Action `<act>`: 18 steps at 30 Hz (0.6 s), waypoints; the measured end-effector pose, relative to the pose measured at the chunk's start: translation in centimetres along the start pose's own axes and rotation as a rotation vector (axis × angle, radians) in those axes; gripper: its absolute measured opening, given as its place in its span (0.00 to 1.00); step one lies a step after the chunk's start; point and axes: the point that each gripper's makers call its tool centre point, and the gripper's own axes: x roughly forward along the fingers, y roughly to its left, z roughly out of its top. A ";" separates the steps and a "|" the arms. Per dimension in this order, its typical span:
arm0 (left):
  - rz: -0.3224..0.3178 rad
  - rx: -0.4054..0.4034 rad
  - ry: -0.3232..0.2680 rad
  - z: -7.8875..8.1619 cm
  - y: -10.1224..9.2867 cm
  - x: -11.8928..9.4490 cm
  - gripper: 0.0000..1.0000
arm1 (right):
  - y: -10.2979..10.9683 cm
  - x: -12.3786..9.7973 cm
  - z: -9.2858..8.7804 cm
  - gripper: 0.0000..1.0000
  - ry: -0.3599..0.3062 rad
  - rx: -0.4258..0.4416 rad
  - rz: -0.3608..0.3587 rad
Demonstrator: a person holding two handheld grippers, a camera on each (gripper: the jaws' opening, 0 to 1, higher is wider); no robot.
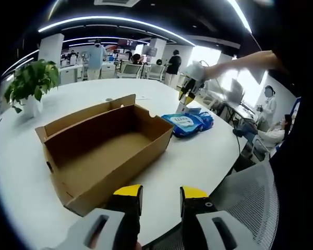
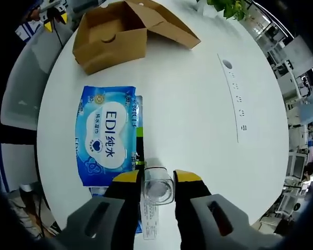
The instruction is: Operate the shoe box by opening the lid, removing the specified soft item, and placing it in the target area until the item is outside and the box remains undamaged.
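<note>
The brown cardboard shoe box (image 1: 101, 148) lies open on the round white table (image 1: 198, 161), its inside bare and its lid flap standing up at the far side. To the right of the box lies a blue soft pack of wet wipes (image 1: 189, 124). My left gripper (image 1: 160, 195) is open, short of the box's near corner. My right gripper (image 1: 189, 88) hangs above the pack. In the right gripper view, the right gripper (image 2: 157, 179) looks straight down, open, with a small clear bottle (image 2: 157, 190) seen between its jaws, beside the wipes pack (image 2: 107, 136). The box (image 2: 115, 36) lies farther off.
A potted plant (image 1: 31, 83) stands on the table's far left. A mesh chair (image 1: 253, 200) sits by the near table edge. A strip of cable ports (image 2: 235, 96) runs across the table. People and desks fill the background (image 1: 96, 57).
</note>
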 end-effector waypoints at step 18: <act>-0.008 -0.006 -0.019 0.4 0.0 0.1 0.29 | -0.5 -1.7 -0.4 0.28 -0.023 0.030 -0.059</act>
